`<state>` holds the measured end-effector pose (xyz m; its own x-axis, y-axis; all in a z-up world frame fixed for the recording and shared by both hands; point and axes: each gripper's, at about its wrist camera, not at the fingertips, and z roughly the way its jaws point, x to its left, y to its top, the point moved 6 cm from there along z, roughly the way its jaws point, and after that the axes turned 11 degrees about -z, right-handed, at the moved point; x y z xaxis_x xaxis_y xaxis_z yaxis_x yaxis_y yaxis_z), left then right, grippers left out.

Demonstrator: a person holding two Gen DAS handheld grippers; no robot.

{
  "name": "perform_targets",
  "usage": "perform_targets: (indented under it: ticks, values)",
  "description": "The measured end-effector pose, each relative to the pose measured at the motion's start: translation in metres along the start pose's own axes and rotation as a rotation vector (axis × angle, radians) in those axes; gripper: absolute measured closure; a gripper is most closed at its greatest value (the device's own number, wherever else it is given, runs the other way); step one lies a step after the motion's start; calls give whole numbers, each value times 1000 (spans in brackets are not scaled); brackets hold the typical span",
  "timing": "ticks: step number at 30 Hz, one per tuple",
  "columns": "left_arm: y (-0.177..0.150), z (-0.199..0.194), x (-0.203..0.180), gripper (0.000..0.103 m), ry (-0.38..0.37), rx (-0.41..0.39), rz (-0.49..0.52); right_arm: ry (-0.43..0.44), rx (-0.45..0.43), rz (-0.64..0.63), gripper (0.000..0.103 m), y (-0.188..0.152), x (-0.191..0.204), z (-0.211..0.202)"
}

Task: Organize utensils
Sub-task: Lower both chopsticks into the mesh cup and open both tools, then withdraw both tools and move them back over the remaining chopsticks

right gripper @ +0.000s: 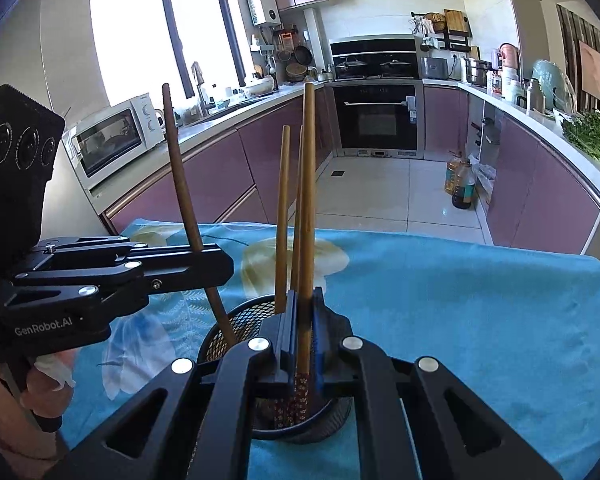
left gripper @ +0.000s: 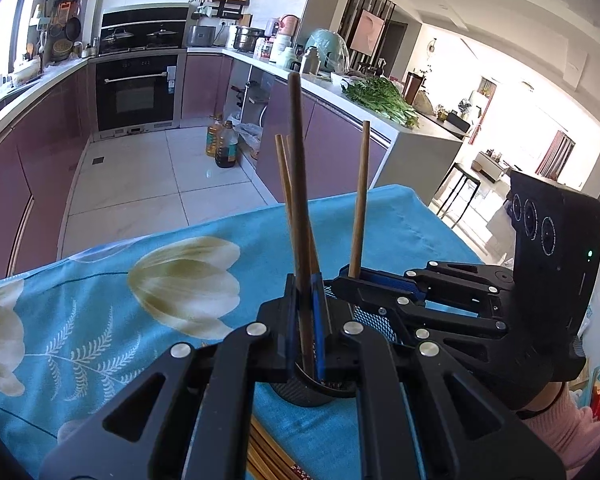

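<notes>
The left gripper [left gripper: 305, 316] is clenched on a dark brown chopstick [left gripper: 299, 184]; the stick rises steeply from between the blue-lined fingers, and its lower end reaches down into a black mesh holder [left gripper: 374, 322] that stands on the table [left gripper: 100, 320]; the table wears a turquoise cloth printed with pale tulips. The right gripper [right gripper: 304, 320] is likewise clenched on a lighter wooden chopstick [right gripper: 308, 200]; this one stands nearly upright, its patterned red end sunk into the same holder [right gripper: 236, 320]. Seen from the left wrist view, the right gripper [left gripper: 350, 276] reaches in from the right over the holder's rim, with its chopstick [left gripper: 360, 196] leaning slightly rightward; seen from the right wrist view, the left gripper [right gripper: 224, 264] comes in from the left, its dark chopstick [right gripper: 180, 176] slanting down into the mesh. Two more chopsticks [right gripper: 282, 216] already stand in the holder, just beside the right gripper's stick. A bundle of loose chopsticks [left gripper: 266, 452] lies flat on the cloth at the near edge, under the left gripper. A hand in a pink sleeve [left gripper: 560, 428] holds the right gripper; a kitchen with purple cabinets [right gripper: 220, 168] lies beyond the table.
</notes>
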<state>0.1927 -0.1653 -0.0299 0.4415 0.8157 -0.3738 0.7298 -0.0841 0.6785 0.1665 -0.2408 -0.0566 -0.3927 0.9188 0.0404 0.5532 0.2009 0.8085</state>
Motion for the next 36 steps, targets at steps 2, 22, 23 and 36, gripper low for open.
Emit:
perform_targets:
  ticks: [2, 22, 23, 36]
  values:
    - [-1, 3, 0, 94, 6, 6, 0, -3, -2, 9, 95, 0, -3, 0]
    - [-30, -60, 18, 45, 78, -205, 21, 77, -140, -35, 71, -2, 24, -55]
    - [-34, -64, 20, 42, 91, -214, 28, 90, -144, -47, 70, -4, 29, -58]
    - [-117, -46, 57, 42, 210, -40, 27, 166, -7, -94, 65, -58, 72, -33]
